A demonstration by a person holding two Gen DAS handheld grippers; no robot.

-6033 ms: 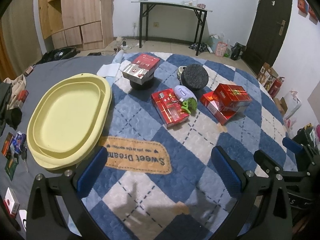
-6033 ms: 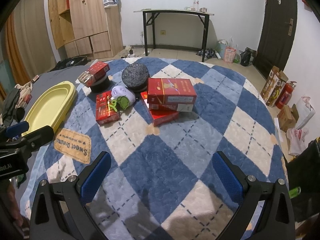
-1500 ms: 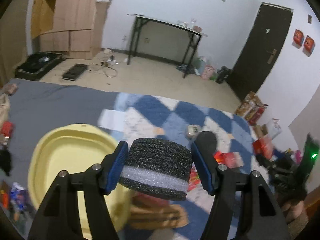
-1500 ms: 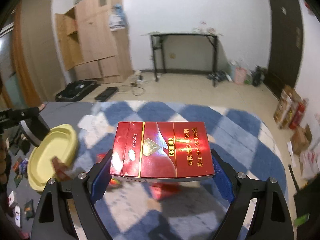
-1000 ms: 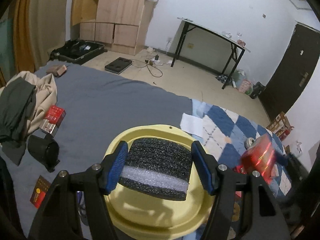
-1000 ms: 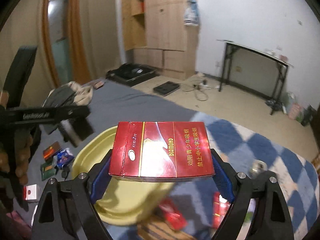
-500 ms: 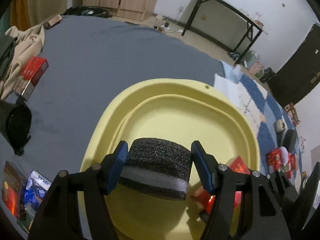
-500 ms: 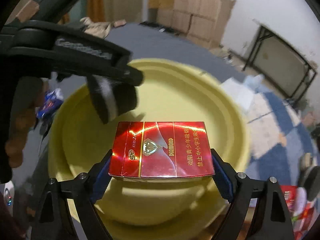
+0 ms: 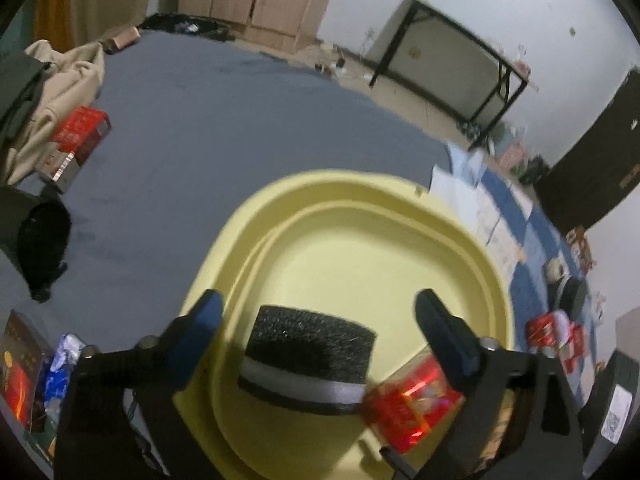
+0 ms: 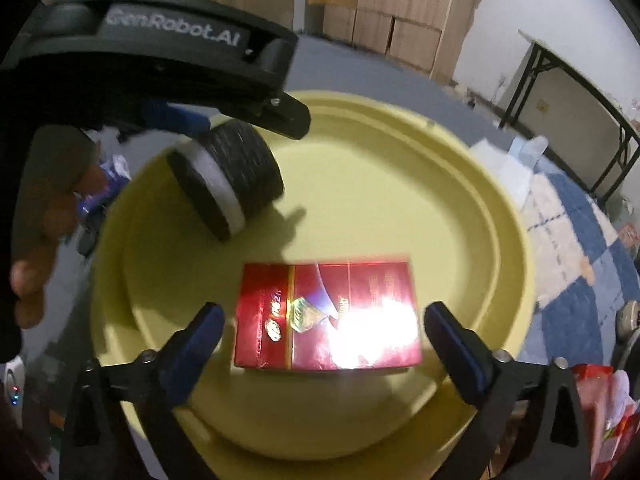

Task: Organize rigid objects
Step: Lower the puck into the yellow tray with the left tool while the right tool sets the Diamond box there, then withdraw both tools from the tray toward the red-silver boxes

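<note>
Right wrist view: the red cigarette carton (image 10: 328, 316) is now lying flat in the yellow tray (image 10: 472, 184), where half a second ago it was being pinched; the right gripper (image 10: 320, 340) is being held spread, its blue pads clear of the carton on both sides. Beside it, the black foam disc (image 9: 308, 356) has likewise been released into the same tray, tilted on its edge, and the left gripper (image 9: 316, 320) is being held wide apart around it. Both deliveries are judged complete. Both grippers are being kept low over the tray, pointed downward; more red boxes (image 9: 556, 336) are waiting on the checked blanket (image 9: 532, 236).
</note>
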